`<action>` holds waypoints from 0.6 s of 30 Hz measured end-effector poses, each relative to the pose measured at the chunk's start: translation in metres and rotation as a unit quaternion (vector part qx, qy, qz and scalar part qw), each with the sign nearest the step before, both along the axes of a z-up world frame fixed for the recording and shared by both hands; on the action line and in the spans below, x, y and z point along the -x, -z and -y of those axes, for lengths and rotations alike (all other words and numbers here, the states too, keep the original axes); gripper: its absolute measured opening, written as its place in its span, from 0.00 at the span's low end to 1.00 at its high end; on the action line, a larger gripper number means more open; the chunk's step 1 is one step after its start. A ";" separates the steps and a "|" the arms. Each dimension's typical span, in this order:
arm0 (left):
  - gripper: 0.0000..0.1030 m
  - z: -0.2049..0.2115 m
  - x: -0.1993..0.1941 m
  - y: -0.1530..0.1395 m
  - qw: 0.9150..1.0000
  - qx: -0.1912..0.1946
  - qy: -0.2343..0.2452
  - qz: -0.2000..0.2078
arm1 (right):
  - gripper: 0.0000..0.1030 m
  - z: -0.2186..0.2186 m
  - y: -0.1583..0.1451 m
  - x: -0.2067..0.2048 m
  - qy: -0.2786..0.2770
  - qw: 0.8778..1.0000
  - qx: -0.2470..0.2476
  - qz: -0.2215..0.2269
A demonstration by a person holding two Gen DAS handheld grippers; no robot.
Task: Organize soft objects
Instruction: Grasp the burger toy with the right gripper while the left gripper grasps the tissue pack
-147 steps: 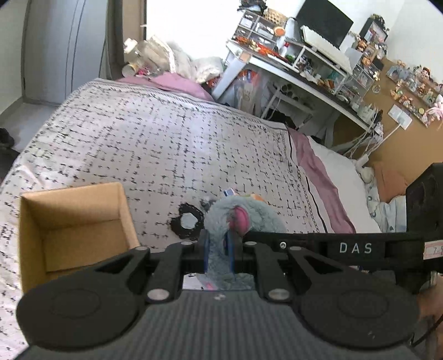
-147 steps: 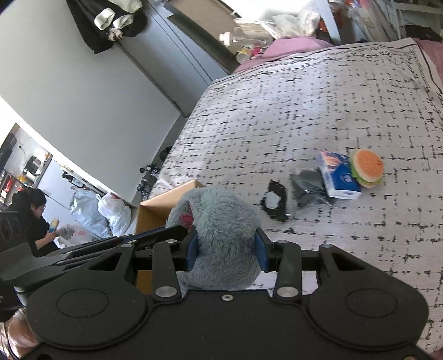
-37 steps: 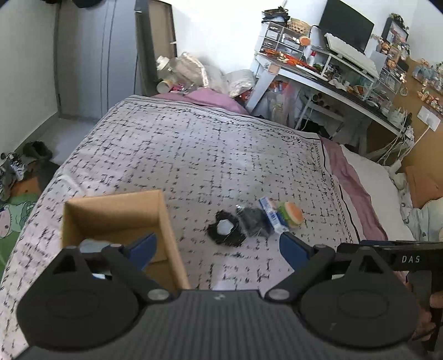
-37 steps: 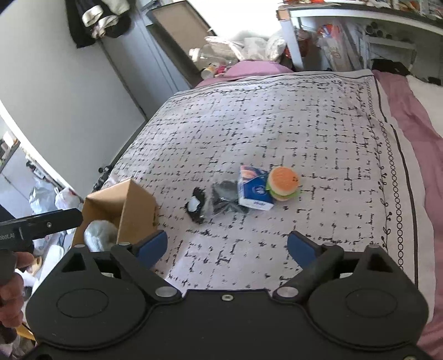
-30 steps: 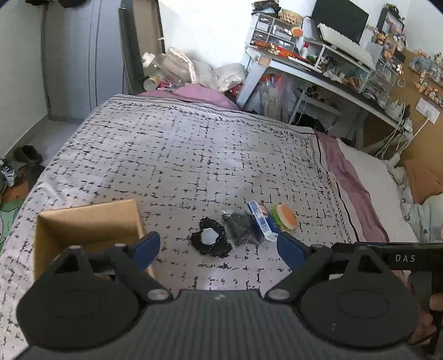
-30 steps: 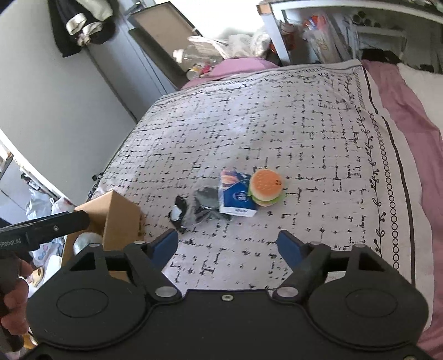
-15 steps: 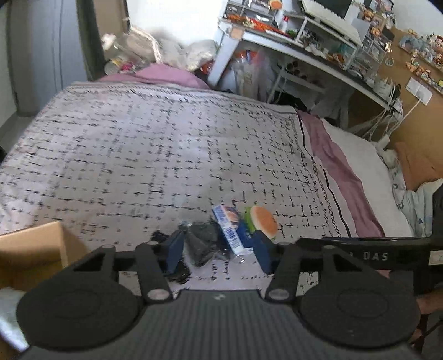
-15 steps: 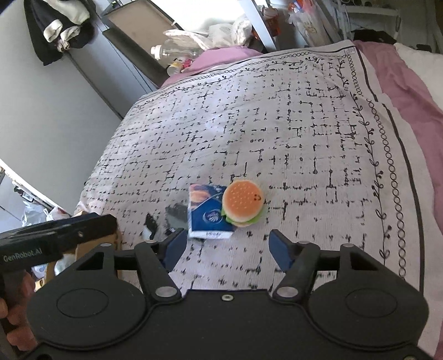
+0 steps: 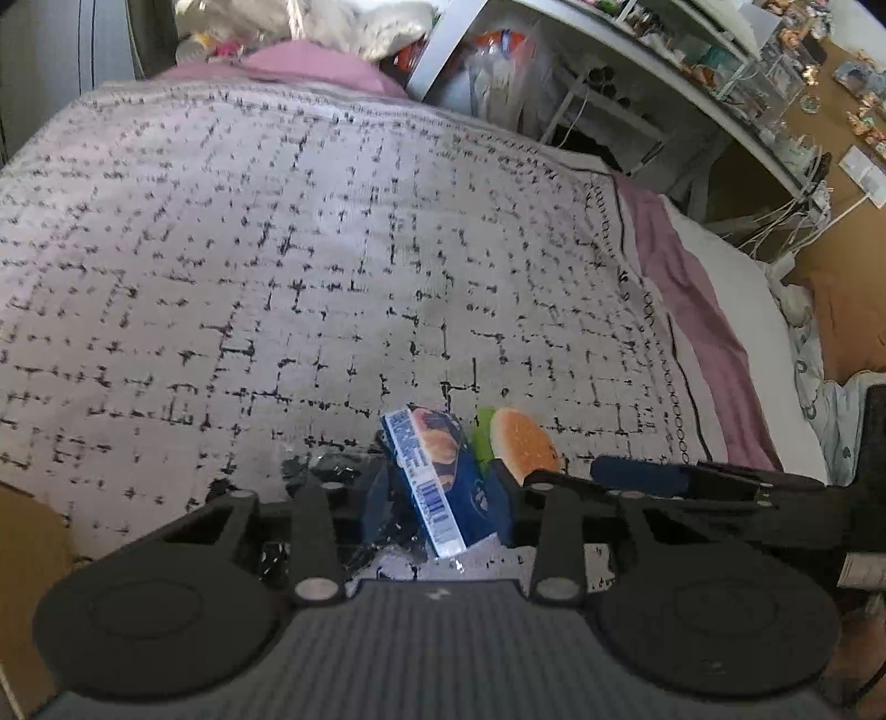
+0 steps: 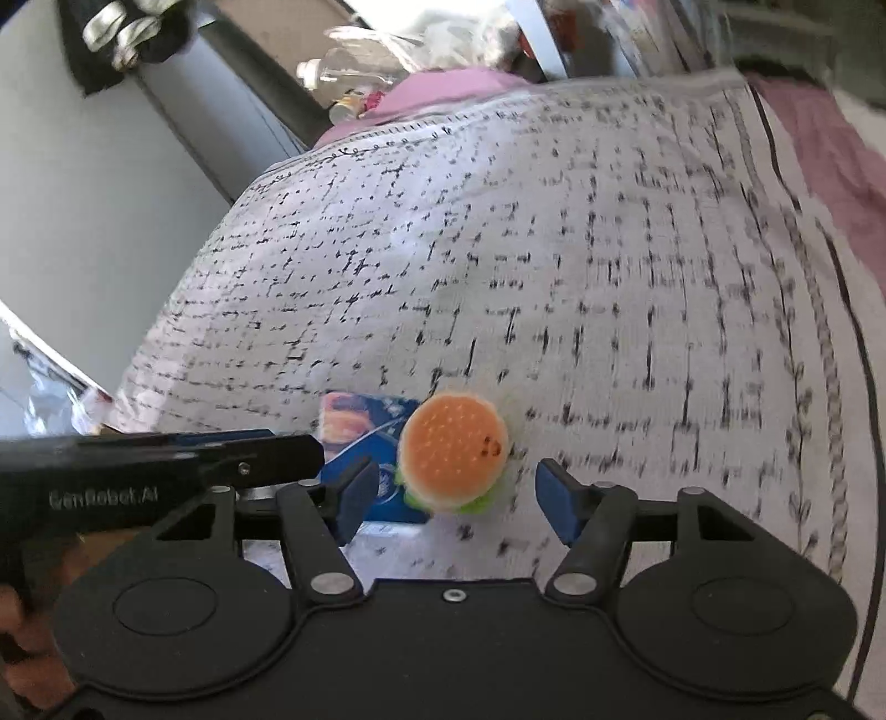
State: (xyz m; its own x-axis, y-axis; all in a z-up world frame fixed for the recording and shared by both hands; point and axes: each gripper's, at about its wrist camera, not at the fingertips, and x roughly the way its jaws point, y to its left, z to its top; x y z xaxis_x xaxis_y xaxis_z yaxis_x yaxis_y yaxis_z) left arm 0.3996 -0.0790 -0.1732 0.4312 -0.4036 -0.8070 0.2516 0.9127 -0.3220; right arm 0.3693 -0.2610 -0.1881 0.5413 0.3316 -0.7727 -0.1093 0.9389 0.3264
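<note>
Burger plush [image 10: 453, 458] sits between our spread right claw [image 10: 457, 495] fingers; left claw [image 9: 437, 498] straddles tissue pack [image 9: 431, 476] beside burger, unpinched.

We note a black-gridded bedspread [image 9: 343, 266] over a pink sheet [image 9: 703, 327], a cluttered white desk [image 9: 653, 61] beyond, and dark clothes [image 10: 127, 33] hanging left.

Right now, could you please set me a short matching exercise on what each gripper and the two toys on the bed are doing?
Things:
1. left gripper
2. right gripper
3. burger plush
4. blue tissue pack

States:
A. orange top, green rim
B. open around the burger plush
C. standing between the left fingers
D. straddling the blue pack

Pairs: 1-D, 2-B, 3-A, 4-C
</note>
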 end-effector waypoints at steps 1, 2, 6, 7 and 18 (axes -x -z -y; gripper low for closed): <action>0.35 0.000 -0.004 0.003 1.000 0.000 -0.002 -0.005 | 0.61 0.002 0.003 -0.002 0.000 1.000 -0.004 -0.001; 0.35 0.000 -0.007 0.006 1.000 0.003 -0.003 -0.011 | 0.61 0.004 0.006 -0.004 0.000 1.000 -0.010 -0.002; 0.35 0.001 -0.018 0.017 0.999 0.013 -0.006 -0.031 | 0.60 0.008 0.012 -0.009 -0.003 1.000 -0.017 -0.001; 0.35 0.002 -0.019 0.019 0.999 0.014 -0.007 -0.033 | 0.59 0.009 0.014 -0.010 -0.005 1.000 -0.020 -0.001; 0.17 0.008 -0.024 0.022 0.998 0.040 -0.010 -0.046 | 0.35 -0.001 0.016 -0.001 -0.019 1.000 -0.021 0.005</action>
State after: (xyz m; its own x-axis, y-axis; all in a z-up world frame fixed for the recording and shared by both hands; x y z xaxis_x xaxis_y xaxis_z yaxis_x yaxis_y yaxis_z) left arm 0.4234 -0.0870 -0.1952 0.3653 -0.4596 -0.8095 0.1992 0.8881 -0.4143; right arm 0.3704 -0.2600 -0.2044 0.5351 0.3833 -0.7528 -0.1470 0.9198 0.3639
